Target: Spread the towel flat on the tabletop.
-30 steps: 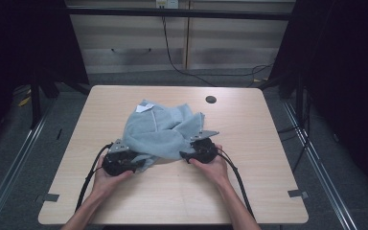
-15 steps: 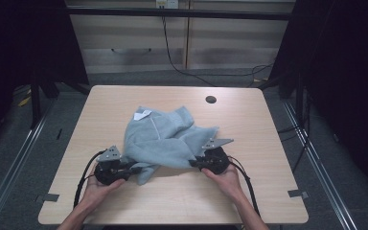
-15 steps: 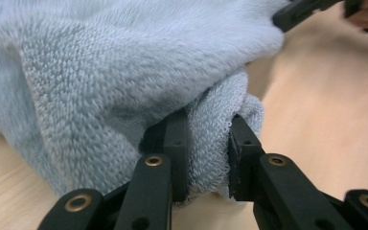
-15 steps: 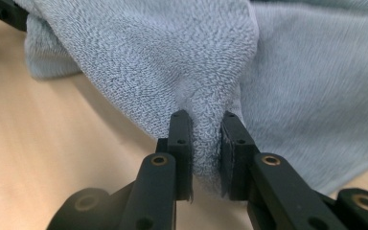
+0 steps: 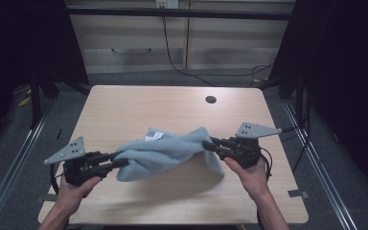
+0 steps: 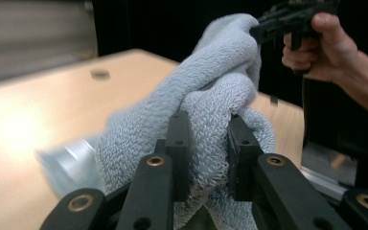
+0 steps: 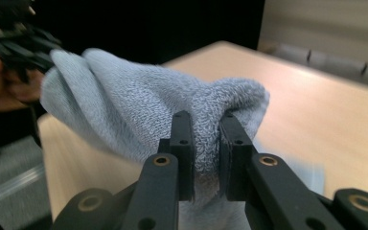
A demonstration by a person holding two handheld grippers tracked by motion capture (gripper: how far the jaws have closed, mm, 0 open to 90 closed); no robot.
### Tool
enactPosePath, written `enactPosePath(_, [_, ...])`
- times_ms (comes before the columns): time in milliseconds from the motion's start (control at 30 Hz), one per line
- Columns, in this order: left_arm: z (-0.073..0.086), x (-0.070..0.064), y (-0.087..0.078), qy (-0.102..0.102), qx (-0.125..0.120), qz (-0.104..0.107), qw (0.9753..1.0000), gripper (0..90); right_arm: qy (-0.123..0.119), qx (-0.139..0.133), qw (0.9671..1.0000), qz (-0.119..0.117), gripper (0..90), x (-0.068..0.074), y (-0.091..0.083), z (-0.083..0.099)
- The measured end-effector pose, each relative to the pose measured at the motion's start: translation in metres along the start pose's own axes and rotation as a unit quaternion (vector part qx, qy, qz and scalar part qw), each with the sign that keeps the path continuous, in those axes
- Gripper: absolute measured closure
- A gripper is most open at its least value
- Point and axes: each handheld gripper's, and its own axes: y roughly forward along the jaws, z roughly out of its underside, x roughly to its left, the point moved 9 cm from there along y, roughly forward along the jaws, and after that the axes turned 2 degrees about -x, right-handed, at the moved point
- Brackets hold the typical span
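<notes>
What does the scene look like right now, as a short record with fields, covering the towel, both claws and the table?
item: grey-blue towel, bunched, white tag on top
left claw: shut on the towel's left end
right claw: shut on the towel's right end
towel state: strung between the claws, middle sagging, one corner hanging at right
surface: light wooden table
other: dark round hole near the far edge

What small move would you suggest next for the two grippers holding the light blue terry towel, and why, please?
Probably draw the two grippers a little farther apart. The left gripper and the right gripper each pinch a bunched end of the light blue terry towel, which hangs between them above the wooden table, still twisted and sagging in the middle. More spread should pull the folds flat.
</notes>
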Motion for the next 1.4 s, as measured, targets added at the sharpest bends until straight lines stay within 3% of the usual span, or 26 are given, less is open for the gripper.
enactPosePath(33, [-0.011, 0.002, -0.003, 0.0, -0.012, 0.0, 0.9999, 75.2, 0.0, 0.0, 1.0, 0.0, 78.9, 0.0, 0.0, 0.0])
enactPosePath(67, [-0.033, 0.004, -0.008, -0.001, -0.037, 0.002, 0.9993, 75.3, -0.008, -0.022, 0.9997, 0.0, 79.1, 0.002, -0.002, -0.022])
enactPosePath(100, [-0.033, 0.004, -0.008, -0.001, -0.037, 0.002, 0.9993, 75.3, -0.008, -0.022, 0.9997, 0.0, 79.1, 0.002, -0.002, -0.022])
enactPosePath(167, [-0.054, 0.007, -0.012, -0.002, -0.059, 0.002, 0.9982, 75.4, -0.016, -0.043, 0.999, -0.004, 79.1, 0.006, -0.002, -0.043])
enactPosePath(200, [-0.063, 0.01, -0.014, 0.003, -0.067, -0.002, 0.9977, 75.4, -0.021, -0.063, 0.9977, -0.008, 79.1, 0.009, -0.003, -0.063])
enactPosePath(233, [-0.073, 0.012, -0.016, 0.003, -0.077, -0.006, 0.997, 75.4, -0.021, -0.063, 0.9977, -0.008, 79.1, 0.009, -0.003, -0.063])
enactPosePath(333, [-0.098, 0.025, -0.019, -0.011, -0.106, -0.011, 0.9943, 75.5, -0.019, -0.098, 0.9948, -0.017, 78.9, 0.01, -0.003, -0.092])
enactPosePath(400, [-0.103, 0.043, -0.014, -0.008, -0.099, -0.045, 0.994, 75.5, -0.013, -0.106, 0.9942, -0.016, 78.9, 0.007, -0.002, -0.096])
enactPosePath(433, [-0.096, 0.063, -0.002, -0.032, -0.088, -0.06, 0.9938, 75.5, -0.01, -0.095, 0.9955, 0.003, 78.7, -0.006, 0.008, -0.093])
enactPosePath(467, [-0.096, 0.063, -0.002, -0.032, -0.088, -0.06, 0.9938, 75.5, -0.01, -0.095, 0.9955, 0.003, 78.7, -0.006, 0.008, -0.093])
enactPosePath(533, [-0.075, 0.081, 0.015, -0.044, -0.058, -0.086, 0.9937, 75.4, 0.002, -0.072, 0.9972, 0.016, 78.6, -0.021, 0.023, -0.08])
enactPosePath(633, [-0.035, 0.101, 0.037, -0.069, -0.015, -0.105, 0.992, 75.2, 0.017, -0.03, 0.9988, 0.034, 78.4, -0.045, 0.048, -0.048])
enactPosePath(667, [-0.021, 0.107, 0.042, -0.071, 0.002, -0.112, 0.9912, 74.9, 0.032, -0.003, 0.9985, 0.044, 77.7, -0.061, 0.062, -0.022])
enactPosePath(700, [0.003, 0.115, 0.052, -0.089, 0.025, -0.112, 0.9894, 74.6, 0.038, 0.011, 0.9981, 0.048, 77.5, -0.069, 0.069, -0.009])
enactPosePath(733, [0.003, 0.115, 0.052, -0.089, 0.025, -0.112, 0.9894, 74.1, 0.038, 0.011, 0.9981, 0.048, 77.5, -0.069, 0.069, -0.009])
enactPosePath(833, [0.03, 0.121, 0.059, -0.105, 0.048, -0.116, 0.9865, 72.7, 0.064, 0.033, 0.9961, 0.051, 73.6, -0.086, 0.083, 0.026])
enactPosePath(867, [0.037, 0.123, 0.06, -0.106, 0.056, -0.124, 0.9851, 68.0, 0.074, 0.044, 0.9941, 0.067, 65.6, -0.096, 0.088, 0.044])
enactPosePath(967, [0.038, 0.124, 0.056, -0.108, 0.058, -0.136, 0.9831, 57.4, 0.08, 0.045, 0.9927, 0.078, 55.9, -0.102, 0.083, 0.055])
enactPosePath(1033, [0.036, 0.125, 0.048, -0.112, 0.051, -0.143, 0.982, 55.0, 0.079, 0.043, 0.9928, 0.078, 53.0, -0.102, 0.079, 0.057])
enactPosePath(1100, [0.034, 0.126, 0.04, -0.115, 0.045, -0.151, 0.9807, 48.2, 0.072, 0.049, 0.9932, 0.076, 48.0, -0.099, 0.064, 0.064])
enactPosePath(1167, [0.031, 0.124, 0.03, -0.116, 0.037, -0.153, 0.9807, 47.1, 0.068, 0.053, 0.9935, 0.074, 46.8, -0.097, 0.059, 0.067])
enactPosePath(1200, [0.03, 0.122, 0.026, -0.117, 0.032, -0.157, 0.9801, 45.2, 0.062, 0.07, 0.9931, 0.07, 44.5, -0.091, 0.051, 0.078])
enactPosePath(1300, [0.027, 0.111, 0.018, -0.103, 0.025, -0.165, 0.9806, 44.7, 0.055, 0.083, 0.9929, 0.065, 43.1, -0.087, 0.046, 0.091])
enactPosePath(1367, [0.027, 0.099, 0.018, -0.088, 0.025, -0.155, 0.9837, 44.7, 0.059, 0.096, 0.9917, 0.061, 40.3, -0.084, 0.045, 0.105])
enactPosePath(1400, [0.027, 0.094, 0.018, -0.081, 0.027, -0.155, 0.9841, 44.7, 0.058, 0.107, 0.9908, 0.059, 39.7, -0.084, 0.046, 0.115])
